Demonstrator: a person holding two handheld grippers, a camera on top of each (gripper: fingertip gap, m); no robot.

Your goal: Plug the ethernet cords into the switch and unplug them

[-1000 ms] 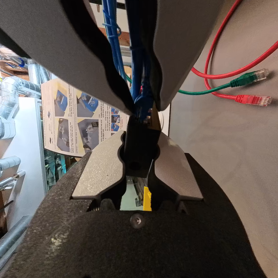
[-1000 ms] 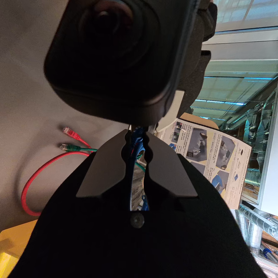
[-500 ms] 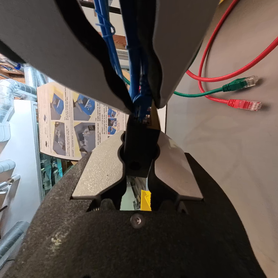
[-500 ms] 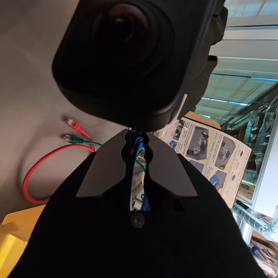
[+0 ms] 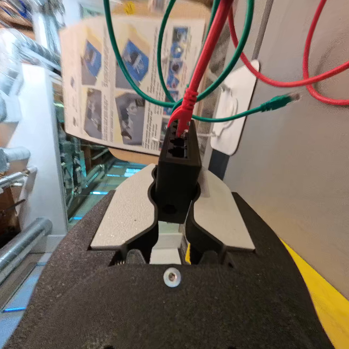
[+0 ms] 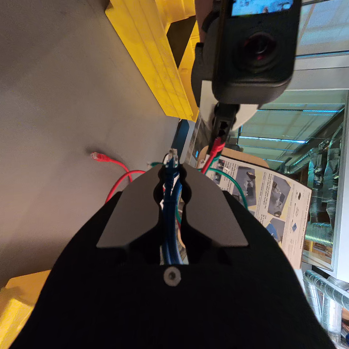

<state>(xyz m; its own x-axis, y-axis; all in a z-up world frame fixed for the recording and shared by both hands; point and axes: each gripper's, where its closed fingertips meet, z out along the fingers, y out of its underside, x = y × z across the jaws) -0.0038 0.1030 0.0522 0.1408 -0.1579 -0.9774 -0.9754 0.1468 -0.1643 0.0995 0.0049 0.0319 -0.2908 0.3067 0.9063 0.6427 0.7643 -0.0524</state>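
Your left gripper (image 5: pixel 174 190) has its fingers clamped on the black switch (image 5: pixel 177 170), port face pointing away from you, with a red cord (image 5: pixel 188 102) plugged into one of the far ports and the two nearest ports open. Your right gripper (image 6: pixel 171 181) has its fingers closed on the blue cord (image 6: pixel 170 188) just behind its clear plug (image 6: pixel 173 153), which sticks out past the fingertips and is free of the switch, well apart from it.

Watch the slack. The green cord (image 5: pixel 272 104) loops around the red one right above the ports, its loose plug hanging off to the side, so any swing of the switch could drag that loop across the port face or tug the seated red plug. The switch is held only near its rear end; a push or pull that is off the port's line would likely twist it between the fingers. If you carry the blue plug back in, its latch side is hard to read from here, and a rotated plug would jam on the port edge. The second red plug (image 6: pixel 98 157) lies on the grey worktop (image 6: pixel 56 113) beside the yellow bin (image 6: pixel 154 56), so lay the blue cord down clear of it to avoid a snag
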